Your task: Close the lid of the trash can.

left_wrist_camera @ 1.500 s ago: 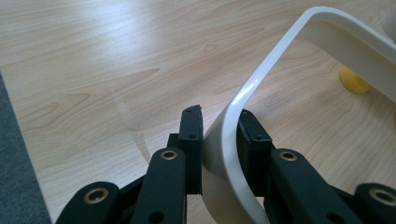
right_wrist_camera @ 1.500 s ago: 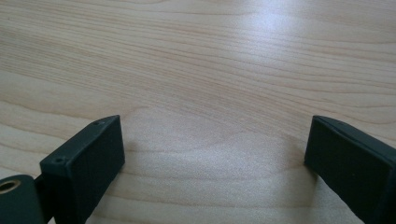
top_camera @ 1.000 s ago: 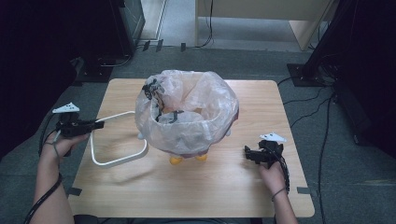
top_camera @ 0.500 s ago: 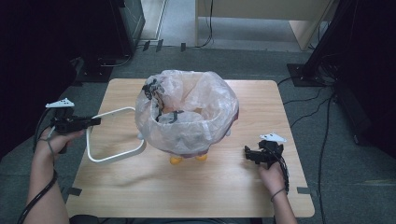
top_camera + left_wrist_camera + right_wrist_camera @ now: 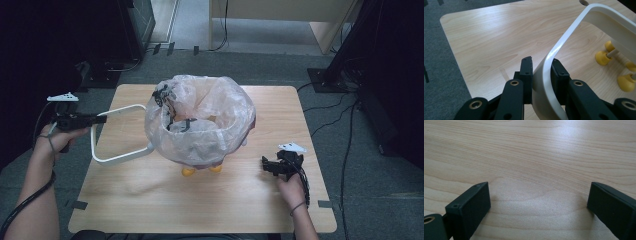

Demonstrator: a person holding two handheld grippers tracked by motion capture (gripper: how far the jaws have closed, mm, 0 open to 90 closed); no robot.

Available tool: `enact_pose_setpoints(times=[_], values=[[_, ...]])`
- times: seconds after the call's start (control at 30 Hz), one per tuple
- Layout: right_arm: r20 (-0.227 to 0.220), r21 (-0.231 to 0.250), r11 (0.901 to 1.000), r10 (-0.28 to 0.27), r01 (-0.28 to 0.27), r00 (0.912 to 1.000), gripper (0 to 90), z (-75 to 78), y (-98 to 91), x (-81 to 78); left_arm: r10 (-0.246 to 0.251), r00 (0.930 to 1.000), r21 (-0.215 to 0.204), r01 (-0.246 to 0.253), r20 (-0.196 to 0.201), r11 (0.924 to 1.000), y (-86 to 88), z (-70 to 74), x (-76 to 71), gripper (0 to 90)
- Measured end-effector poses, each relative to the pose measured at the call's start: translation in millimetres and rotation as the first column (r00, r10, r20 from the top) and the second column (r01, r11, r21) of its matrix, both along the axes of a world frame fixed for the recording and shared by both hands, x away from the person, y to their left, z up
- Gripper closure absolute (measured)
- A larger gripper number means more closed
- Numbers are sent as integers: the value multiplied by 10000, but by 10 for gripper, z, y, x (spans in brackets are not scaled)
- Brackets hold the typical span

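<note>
Left gripper (image 5: 541,75): pinching the white handle (image 5: 107,134).
Right gripper (image 5: 537,205): spread, idle on the table (image 5: 150,200).
Risk: tugging could tip the bin (image 5: 200,122); nothing steadies it.

You're working at a light wooden table (image 5: 150,210) with rounded corners, standing on grey carpet (image 5: 350,165). Beyond its far edge you have a pale wooden cabinet (image 5: 280,20), dark equipment (image 5: 60,45) to the far left, and black cables (image 5: 345,100) trailing across the floor at the right.
</note>
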State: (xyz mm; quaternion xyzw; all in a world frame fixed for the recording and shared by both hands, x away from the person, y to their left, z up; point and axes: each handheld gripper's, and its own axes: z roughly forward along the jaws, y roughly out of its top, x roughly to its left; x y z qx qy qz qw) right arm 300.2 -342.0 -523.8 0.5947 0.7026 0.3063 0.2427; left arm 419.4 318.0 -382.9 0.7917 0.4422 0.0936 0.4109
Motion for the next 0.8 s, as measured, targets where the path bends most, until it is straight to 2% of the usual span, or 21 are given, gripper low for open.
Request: enact_pose_setpoints(times=[0.17, 0.27, 0.33, 0.6, 0.8], values=[[-8, -2, 10000, 3, -3, 10000, 42, 0, 1, 1, -62, 10000, 331, 62, 1, 9994, 16, 101, 77, 755], [-20, -5, 10000, 25, -25, 10000, 38, -1, 1, 1, -26, 10000, 355, 25, 19, 9994, 33, 131, 97, 755], [-23, -5, 10000, 28, -28, 10000, 38, -1, 1, 1, 49, 10000, 309, -50, 53, 9995, 46, 162, 100, 755], [-20, -11, 10000, 28, -28, 10000, 38, -1, 2, 1, 70, 9999, 634, -75, 88, 9980, 128, 388, 73, 756], [-19, -10, 10000, 29, -29, 10000, 38, -1, 2, 1, 156, 9998, 508, -162, 128, 9986, 202, 517, 68, 756]])
